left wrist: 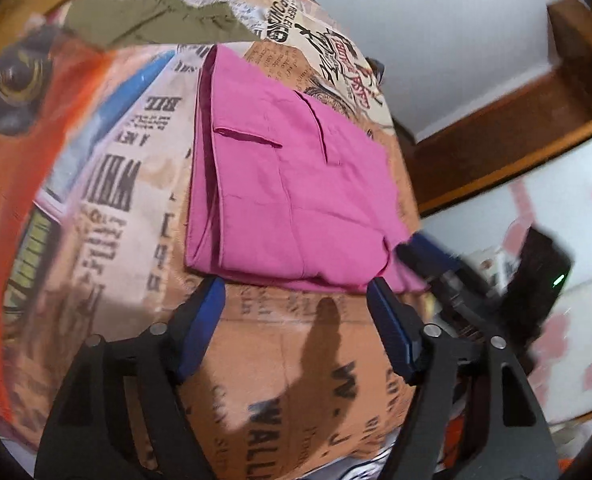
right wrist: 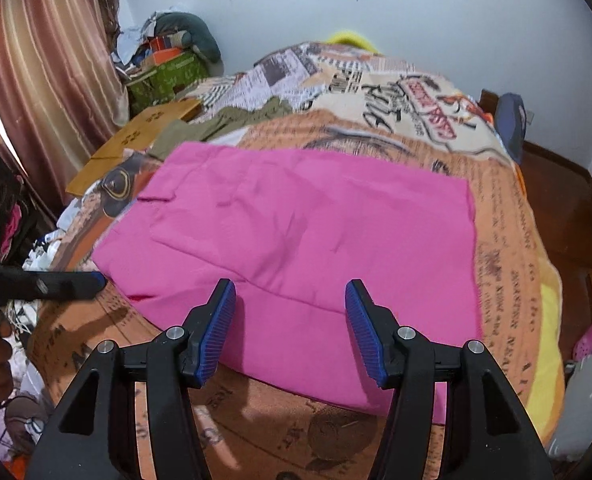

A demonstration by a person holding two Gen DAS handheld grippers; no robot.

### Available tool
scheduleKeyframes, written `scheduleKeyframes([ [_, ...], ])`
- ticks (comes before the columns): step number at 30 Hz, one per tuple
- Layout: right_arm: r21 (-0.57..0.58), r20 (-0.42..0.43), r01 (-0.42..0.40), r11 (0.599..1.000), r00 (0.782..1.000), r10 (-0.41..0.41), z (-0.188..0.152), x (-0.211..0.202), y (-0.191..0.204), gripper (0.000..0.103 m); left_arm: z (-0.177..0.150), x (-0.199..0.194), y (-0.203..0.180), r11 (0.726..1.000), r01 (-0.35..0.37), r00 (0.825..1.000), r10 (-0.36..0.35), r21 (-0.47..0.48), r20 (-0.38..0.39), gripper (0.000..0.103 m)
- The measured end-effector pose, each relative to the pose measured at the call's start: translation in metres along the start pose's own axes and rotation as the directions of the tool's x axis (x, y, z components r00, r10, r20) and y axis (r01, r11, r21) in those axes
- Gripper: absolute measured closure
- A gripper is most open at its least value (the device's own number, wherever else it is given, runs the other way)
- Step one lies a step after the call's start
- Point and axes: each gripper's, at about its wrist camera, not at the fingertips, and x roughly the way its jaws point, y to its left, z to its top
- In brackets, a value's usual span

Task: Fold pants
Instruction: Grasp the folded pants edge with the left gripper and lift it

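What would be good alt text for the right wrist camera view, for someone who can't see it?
Folded pink pants lie flat on a bed covered with a newspaper-print blanket, with the right tool open just above their near edge. The left tool reaches in from the left beside the pants, and olive-green clothing lies farther back.

A bed [right wrist: 508, 248] carries a newspaper-print bedspread [right wrist: 380, 80] in orange and cream. An olive-green garment [right wrist: 232, 118] lies crumpled near its far left side, beside a flat cardboard box [right wrist: 136, 136]. Striped curtains [right wrist: 52, 72] hang at left. A green box [right wrist: 164, 76] sits against the white wall [right wrist: 456, 20].
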Motion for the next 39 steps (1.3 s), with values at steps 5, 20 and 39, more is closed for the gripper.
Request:
scheduleKeyframes([
  [5, 0.019, -0.022, -0.036, 0.999, 0.999, 0.037, -0.008, 0.01, -0.002, 0.05, 0.011, 0.011, 0.002, 0.999, 0.025, 1.0, -0.025, -0.045, 0.02, 0.031],
  [20, 0.048, -0.04, -0.083, 0.995, 0.996, 0.085, -0.009, 0.009, -0.006, 0.05, 0.049, 0.04, -0.017, 0.989, -0.141, 0.988, 0.138, 0.044, 0.063, 0.076],
  [39, -0.014, -0.048, -0.156, 0.988, 0.987, 0.155, 0.035, 0.025, 0.053, 0.05, 0.013, -0.034, -0.029, 0.852, -0.453, 0.881, 0.383, 0.263, 0.277, 0.079],
])
